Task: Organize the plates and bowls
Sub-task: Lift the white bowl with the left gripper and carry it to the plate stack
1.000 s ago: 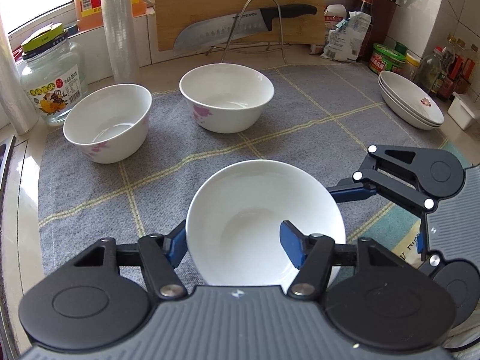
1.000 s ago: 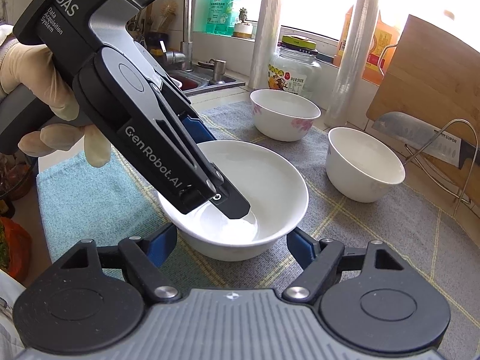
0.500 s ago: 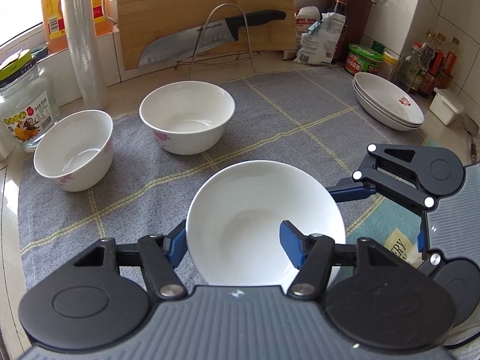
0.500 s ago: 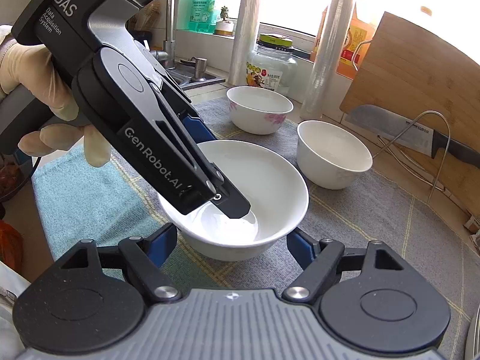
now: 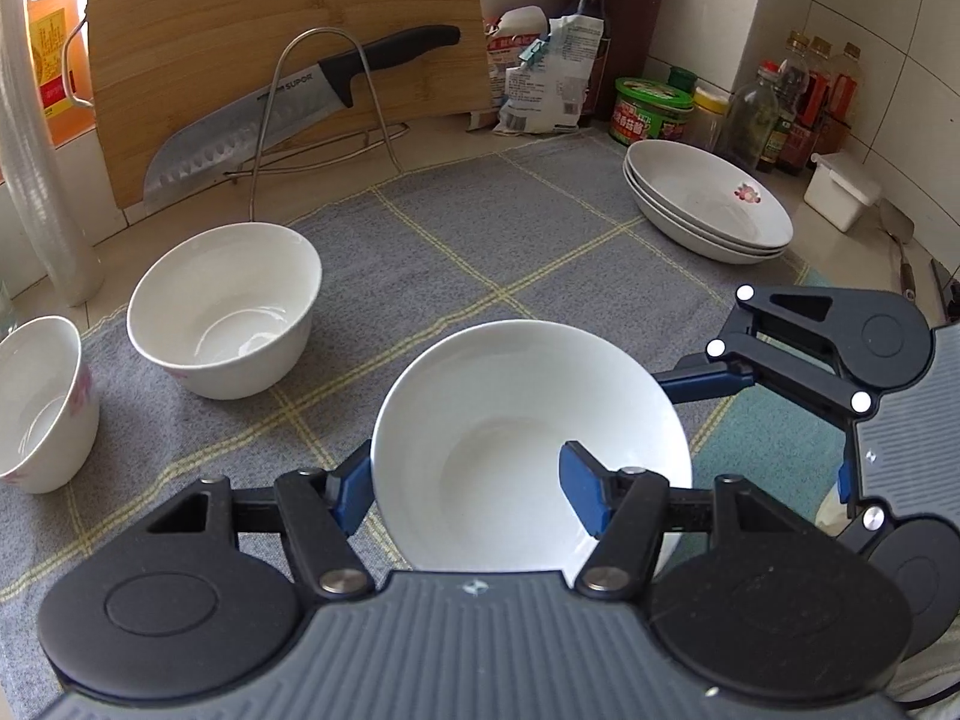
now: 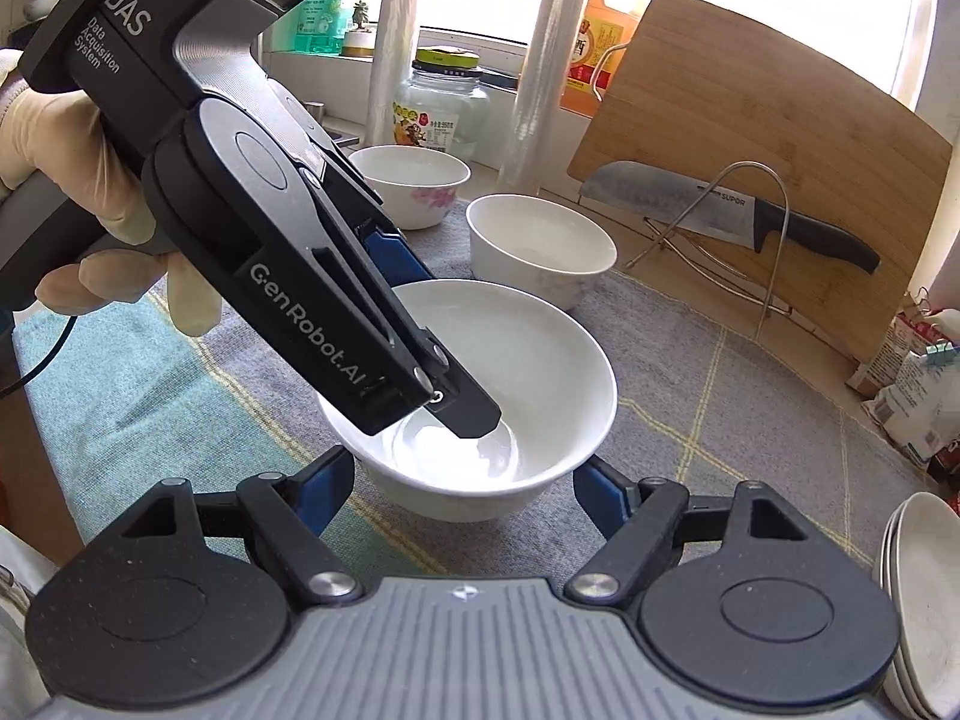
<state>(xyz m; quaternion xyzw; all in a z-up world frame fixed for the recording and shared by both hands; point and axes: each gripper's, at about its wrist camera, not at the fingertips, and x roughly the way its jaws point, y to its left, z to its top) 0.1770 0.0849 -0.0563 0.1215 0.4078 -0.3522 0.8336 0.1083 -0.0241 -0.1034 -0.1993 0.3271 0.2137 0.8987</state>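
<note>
A plain white bowl (image 5: 528, 444) is held clear of the grey checked mat (image 5: 456, 240), its rim pinched by the left gripper (image 5: 465, 495): one blue pad (image 5: 585, 498) lies inside the wall, the other (image 5: 351, 489) outside, the jaws closed to the thickness of the porcelain. A rim pinch of this kind carries a deep vessel without needing to span its width. In the right wrist view the same bowl (image 6: 510, 384) appears with the left gripper (image 6: 462, 408) reaching steeply down into it from the upper left, gripped by a gloved hand (image 6: 78, 180).

The right gripper (image 6: 465, 483) sits low and level just beside the bowl, jaws spread wide to either side of its base. Whether its blue pads (image 6: 327, 483) touch the bowl cannot be told, since the bowl's wall hides the contact; it appears to hold nothing and is probably placed as a guard or support.

Two further bowls (image 5: 225, 309) (image 5: 39, 402), one with a pink floral print, stand apart on the mat to the left. A stack of shallow plates (image 5: 708, 204) rests at the mat's far right corner. Judging by this layout, the held bowl is likely bound for nesting with the other bowls.

Behind stand a cutting board (image 5: 288, 54) and a knife (image 5: 300, 108) on a wire rack.
</note>
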